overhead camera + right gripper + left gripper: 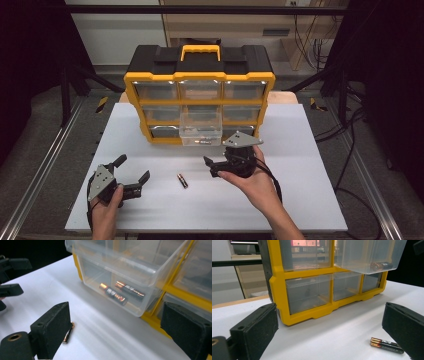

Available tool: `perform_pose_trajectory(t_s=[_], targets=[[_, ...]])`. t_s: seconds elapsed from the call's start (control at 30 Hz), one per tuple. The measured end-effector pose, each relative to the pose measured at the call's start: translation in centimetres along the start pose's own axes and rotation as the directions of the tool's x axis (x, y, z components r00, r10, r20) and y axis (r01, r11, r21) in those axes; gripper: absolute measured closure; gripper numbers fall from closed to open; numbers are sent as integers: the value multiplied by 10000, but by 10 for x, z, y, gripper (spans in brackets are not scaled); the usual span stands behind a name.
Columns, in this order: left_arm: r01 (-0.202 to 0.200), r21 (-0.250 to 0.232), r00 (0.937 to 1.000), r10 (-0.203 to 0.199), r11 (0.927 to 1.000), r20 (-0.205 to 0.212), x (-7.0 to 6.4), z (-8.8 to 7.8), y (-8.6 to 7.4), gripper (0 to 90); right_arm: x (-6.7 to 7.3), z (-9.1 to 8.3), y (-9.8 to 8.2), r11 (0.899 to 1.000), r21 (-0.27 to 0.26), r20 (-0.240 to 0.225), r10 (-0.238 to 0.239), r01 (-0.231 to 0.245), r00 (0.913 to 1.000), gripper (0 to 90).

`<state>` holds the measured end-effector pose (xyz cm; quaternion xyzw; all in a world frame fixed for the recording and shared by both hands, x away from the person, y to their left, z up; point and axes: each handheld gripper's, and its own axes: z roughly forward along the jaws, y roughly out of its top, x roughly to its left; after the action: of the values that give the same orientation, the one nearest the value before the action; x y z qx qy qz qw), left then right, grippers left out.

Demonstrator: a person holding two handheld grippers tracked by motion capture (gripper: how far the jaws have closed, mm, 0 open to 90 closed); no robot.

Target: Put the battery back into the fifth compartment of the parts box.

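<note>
A yellow and black drawer organizer [199,60] stands at the back of the white table. Its clear middle drawer [201,131] in the bottom row is pulled out, and two batteries [112,293] lie inside it. One loose battery [182,180] lies on the table between the two grippers. My left gripper [134,167] rests at the left, open, with the loose battery [387,345] just ahead of its right jaw. My right gripper [216,154] is open and low in front of the drawer [140,272], with nothing between its jaws. The loose battery [68,333] peeks out behind its left jaw.
The white tabletop [300,200] lies open in front and to the right. The organizer's other clear drawers [308,293] are pushed in. The left gripper [11,277] shows far off in the right gripper view. Metal rails and cables run along both sides of the table.
</note>
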<state>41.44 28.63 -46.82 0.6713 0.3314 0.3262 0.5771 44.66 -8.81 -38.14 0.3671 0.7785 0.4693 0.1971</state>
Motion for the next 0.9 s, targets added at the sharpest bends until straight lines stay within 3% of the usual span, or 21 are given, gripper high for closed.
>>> perform_pose_trajectory(t_s=[0.17,0.4,0.9], targets=[[-40,15,10000,40,10000,19,-1,1,0,2,9,10,-13,9992,391,-275,139,-128,9995,104],[-28,10,10000,28,10000,-28,0,0,0,2,25,28,-30,9937,1107,-533,-89,148,9985,121],[-79,30,10000,79,10000,-7,0,0,0,2,53,58,-44,9814,1752,-1207,-572,780,9910,207]])
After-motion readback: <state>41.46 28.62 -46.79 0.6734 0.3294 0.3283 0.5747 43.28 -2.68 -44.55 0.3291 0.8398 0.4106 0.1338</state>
